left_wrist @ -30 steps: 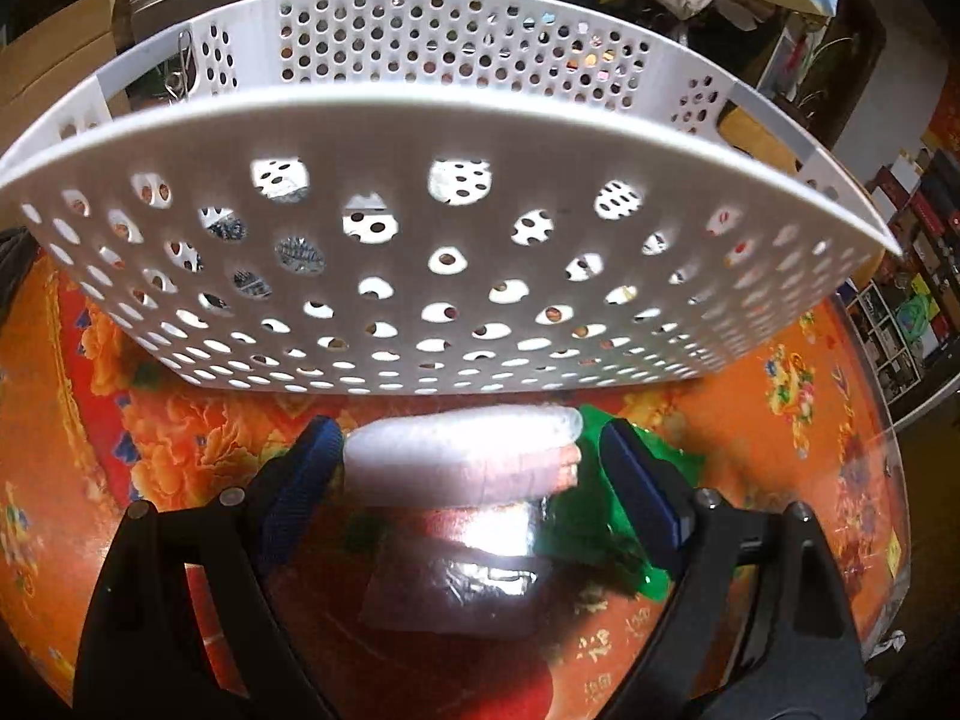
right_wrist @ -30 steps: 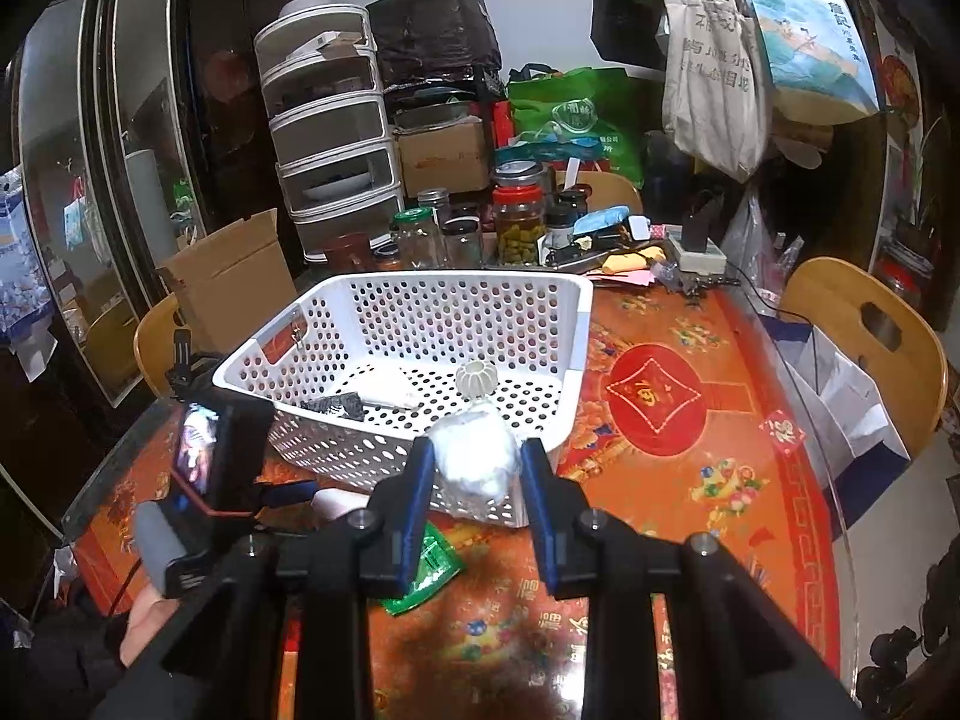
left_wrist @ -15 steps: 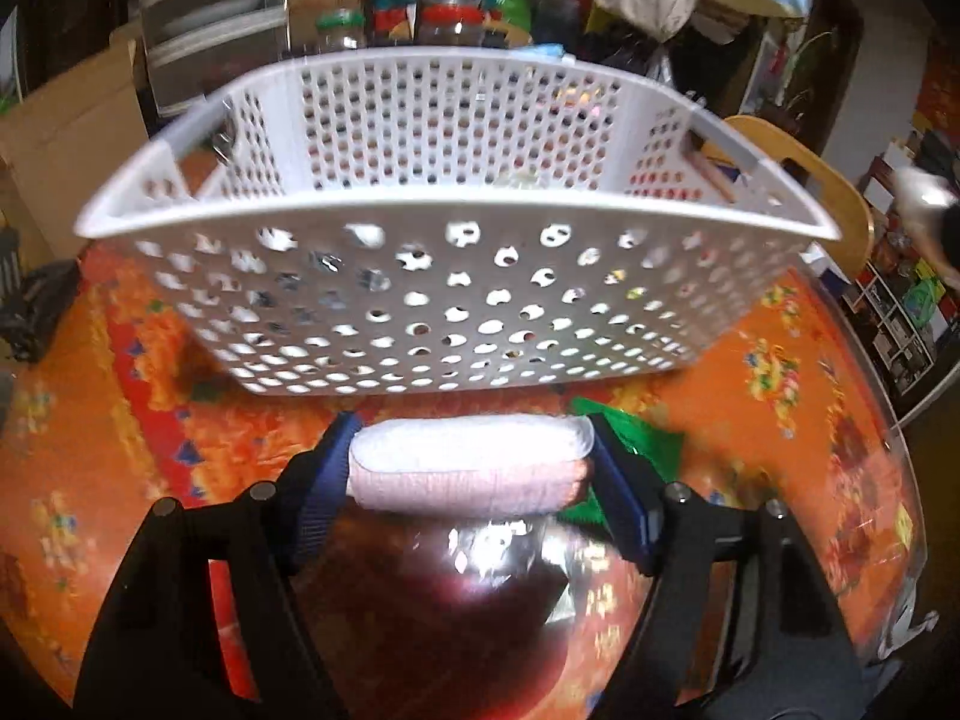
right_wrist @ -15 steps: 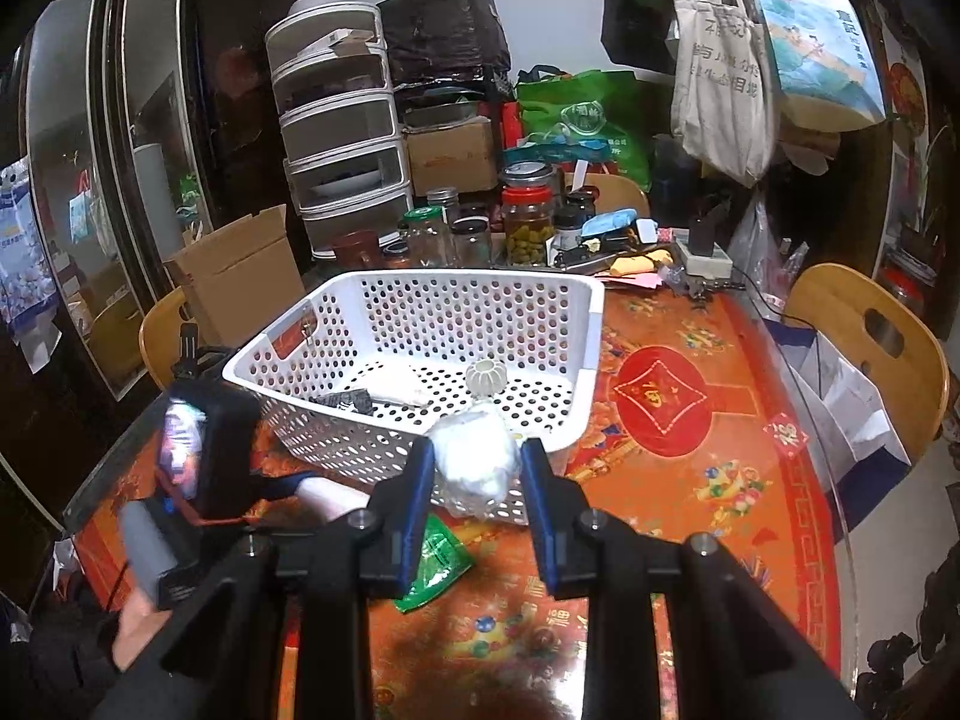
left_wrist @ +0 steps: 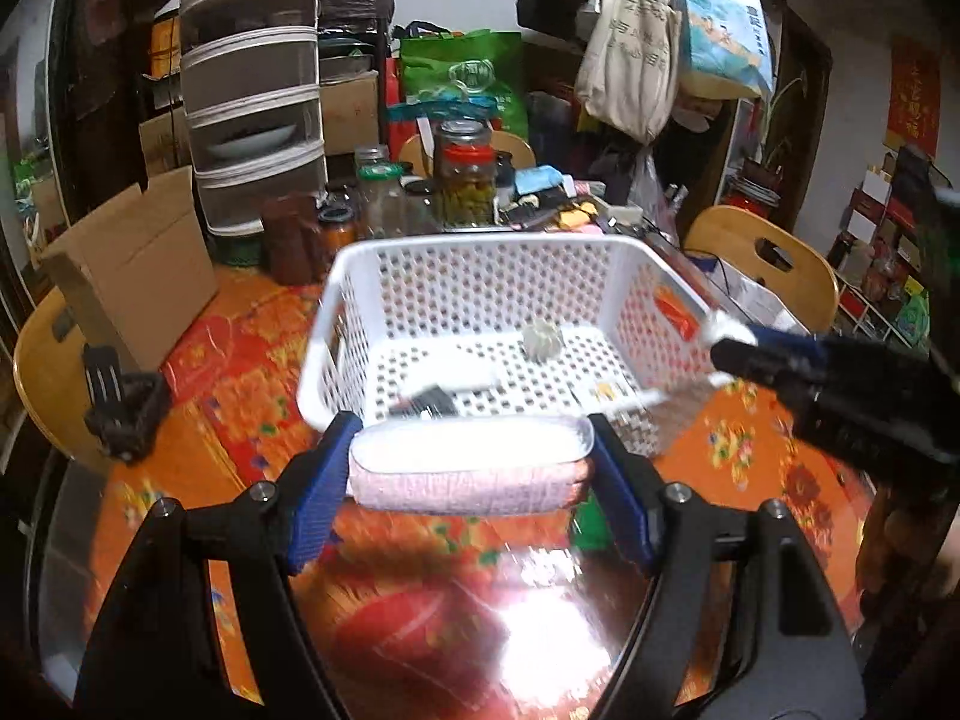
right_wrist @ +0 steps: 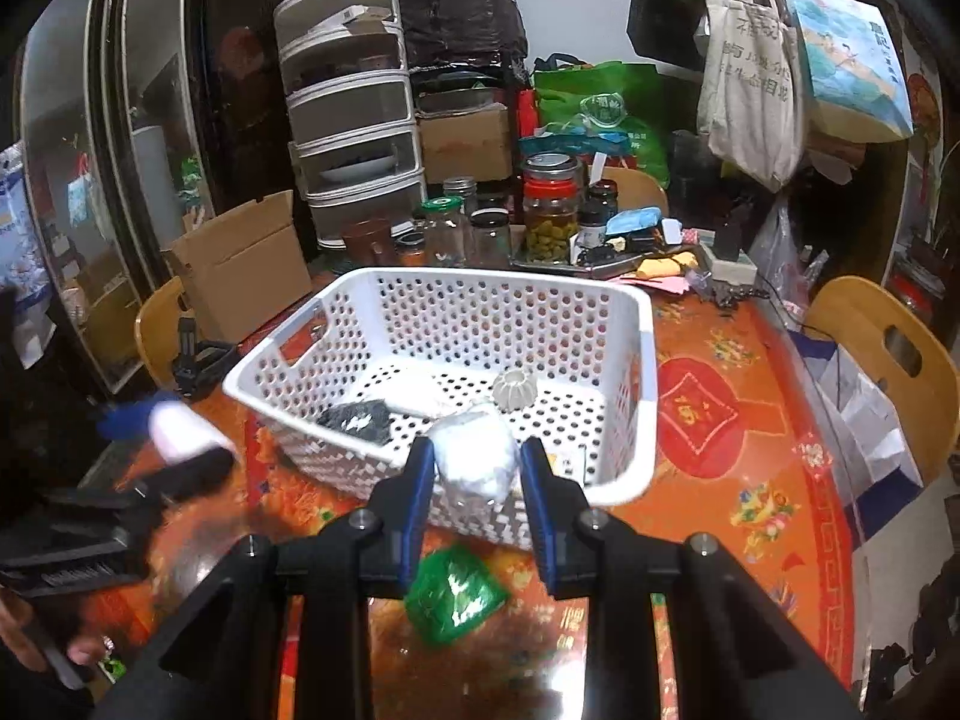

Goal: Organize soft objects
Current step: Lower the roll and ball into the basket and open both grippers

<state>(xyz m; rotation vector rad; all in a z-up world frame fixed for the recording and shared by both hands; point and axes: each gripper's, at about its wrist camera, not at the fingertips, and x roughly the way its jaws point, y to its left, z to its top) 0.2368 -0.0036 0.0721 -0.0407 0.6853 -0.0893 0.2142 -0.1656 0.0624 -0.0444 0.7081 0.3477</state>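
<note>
A round table [right_wrist: 750, 480] covered with an orange and red floral cloth under a glossy sheet is shown. A white perforated basket [right_wrist: 630, 396] is set near its middle. Along the far edge, glass jars [right_wrist: 549, 216] are grouped, with a stacked drawer unit [right_wrist: 354, 138] and a cardboard box [right_wrist: 240, 264] to the left. Tote bags [right_wrist: 750, 78] are hung on the right wall. Wooden chairs [right_wrist: 888, 354] are placed around the table.

The left gripper [left_wrist: 471, 471] is clamped on a white and pink roll [left_wrist: 468, 468], gripped end to end by the blue pads [left_wrist: 315, 498]. The roll is held above the cloth, just in front of the near basket wall. The view is blurred.

The right gripper [right_wrist: 477, 468] is clenched on a white wad [right_wrist: 477, 450], held at the near rim of the basket. In the left view this gripper is seen at the right basket wall.

Inside the basket, a dark item [right_wrist: 357, 420], a flat white item [right_wrist: 414, 393] and a small ribbed white item [right_wrist: 513, 390] are lying on the floor; much of the floor is left open.

A green packet [right_wrist: 456, 594] is lying on the cloth below the right gripper, just in front of the basket. Open cloth is seen to the right of the basket. A dark clip-like object [right_wrist: 198, 360] is placed near the left table edge.
</note>
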